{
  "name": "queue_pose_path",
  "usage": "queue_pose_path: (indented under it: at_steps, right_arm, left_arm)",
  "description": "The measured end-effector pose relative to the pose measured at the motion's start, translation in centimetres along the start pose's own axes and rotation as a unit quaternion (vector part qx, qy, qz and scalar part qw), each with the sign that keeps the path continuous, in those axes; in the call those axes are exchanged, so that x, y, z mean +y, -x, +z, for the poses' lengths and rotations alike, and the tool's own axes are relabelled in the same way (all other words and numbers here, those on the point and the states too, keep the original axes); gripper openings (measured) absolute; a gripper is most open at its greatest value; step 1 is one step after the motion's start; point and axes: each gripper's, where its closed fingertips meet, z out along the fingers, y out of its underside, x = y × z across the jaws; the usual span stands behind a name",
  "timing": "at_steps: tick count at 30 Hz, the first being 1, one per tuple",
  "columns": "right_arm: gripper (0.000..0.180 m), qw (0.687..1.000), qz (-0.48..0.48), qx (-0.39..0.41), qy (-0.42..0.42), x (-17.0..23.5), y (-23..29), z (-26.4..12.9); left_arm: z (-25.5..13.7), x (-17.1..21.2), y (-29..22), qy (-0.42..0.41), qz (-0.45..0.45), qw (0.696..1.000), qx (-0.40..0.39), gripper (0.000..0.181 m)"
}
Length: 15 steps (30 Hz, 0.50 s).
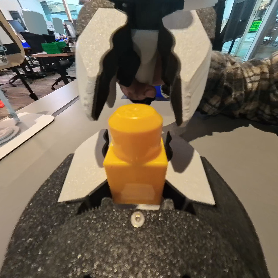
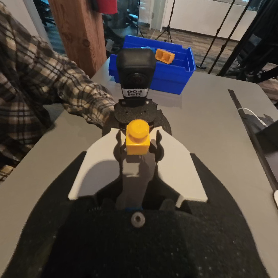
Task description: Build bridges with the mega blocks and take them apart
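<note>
A yellow one-stud block [image 1: 135, 152] is clamped between the black pads of my left gripper [image 1: 136, 133], which is shut on it above the grey table [image 1: 225, 165]. My right gripper [image 1: 136, 120] faces it from the far side, open, with its fingertips on either side of the stud. In the right wrist view the block [image 2: 137, 142] sits between the tips of my right gripper [image 2: 137, 133], with gaps to both pads. The left gripper's camera housing [image 2: 135, 72] rises behind the block, and its fingers are hidden.
A blue bin [image 2: 165, 81] stands at the table's far end, with an orange two-stud block [image 2: 164, 56] in it. A plaid sleeve [image 2: 60, 84] reaches in from the left. A white cable [image 2: 252, 115] and dark gear lie at the right edge. A white board [image 1: 30, 127] lies to the left. Left tips to right tips: about 8 centimetres.
</note>
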Motion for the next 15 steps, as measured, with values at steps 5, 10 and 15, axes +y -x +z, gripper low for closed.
queue_pose_path:
  at_steps: [5,10,15]
  right_arm:
    - [0.029,0.999,0.002,-0.031,0.008,0.6,0.6,1.1]
    - [0.029,0.999,0.013,-0.026,0.014,0.6,0.3,1.2]
    - [0.028,1.000,0.008,-0.020,0.020,0.4,0.2,0.6]
  left_arm:
    - [0.4,0.4,-0.5,0.012,0.004,1.000,0.010,0.074]
    - [0.4,0.6,-0.2,0.023,-0.001,1.000,0.005,0.074]
    - [-0.4,0.6,0.8,0.032,0.003,0.999,-0.039,0.077]
